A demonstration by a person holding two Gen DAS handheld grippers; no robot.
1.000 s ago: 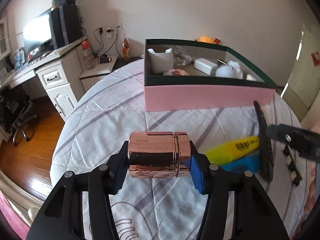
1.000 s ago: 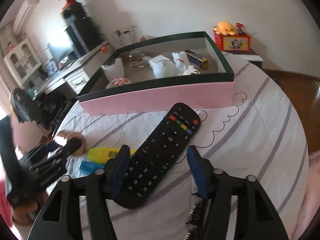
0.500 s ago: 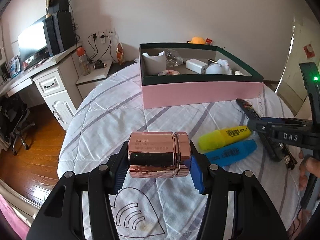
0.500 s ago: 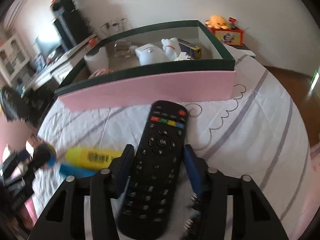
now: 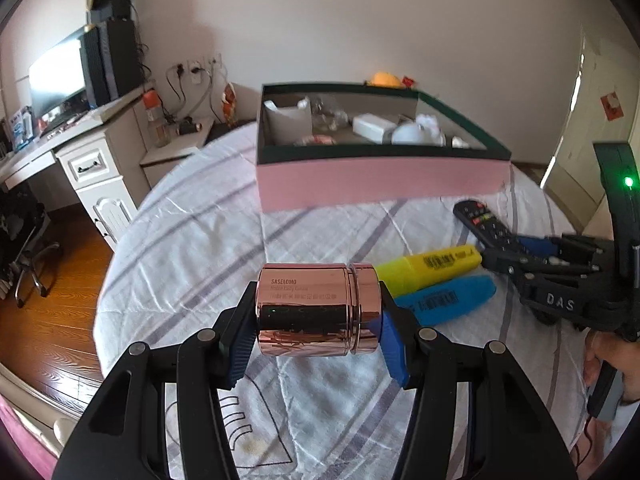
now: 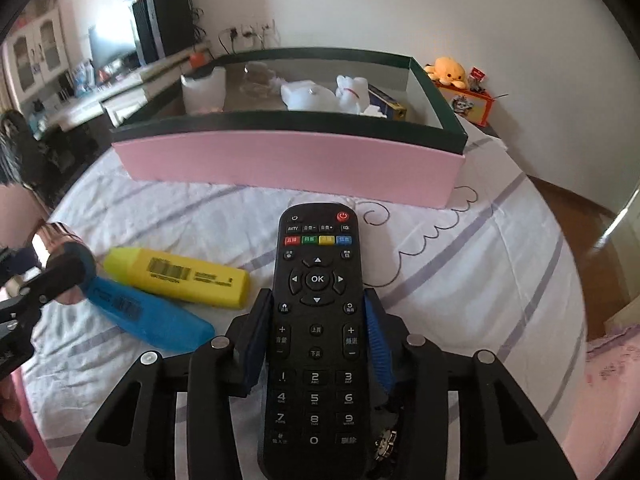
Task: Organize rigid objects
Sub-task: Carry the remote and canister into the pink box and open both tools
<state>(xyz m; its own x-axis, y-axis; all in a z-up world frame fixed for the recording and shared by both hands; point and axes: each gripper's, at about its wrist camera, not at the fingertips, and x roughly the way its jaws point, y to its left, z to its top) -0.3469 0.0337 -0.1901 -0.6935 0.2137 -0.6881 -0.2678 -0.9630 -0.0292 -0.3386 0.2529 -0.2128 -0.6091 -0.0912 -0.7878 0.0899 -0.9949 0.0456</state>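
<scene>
My left gripper (image 5: 318,328) is shut on a shiny rose-gold jar (image 5: 318,310), held sideways above the quilt. My right gripper (image 6: 316,336) is shut on a black remote control (image 6: 316,320), its pads pressed on both long sides; it also shows in the left wrist view (image 5: 516,258) with the remote (image 5: 480,224) at the right. A yellow highlighter (image 6: 176,276) and a blue one (image 6: 148,316) lie side by side on the quilt between the grippers. The pink box with a dark green rim (image 6: 288,156) stands beyond, holding several white items.
The round table carries a white quilt with grey stripes (image 5: 192,240). A small dark studded object (image 6: 386,440) lies under the right gripper. A desk with a monitor (image 5: 60,76) stands off to the left. A plush toy on a box (image 6: 452,72) sits behind the pink box.
My right gripper has closed on the remote and turned it straight, pointing at the box. My left gripper keeps the jar and has drawn back and up a little.
</scene>
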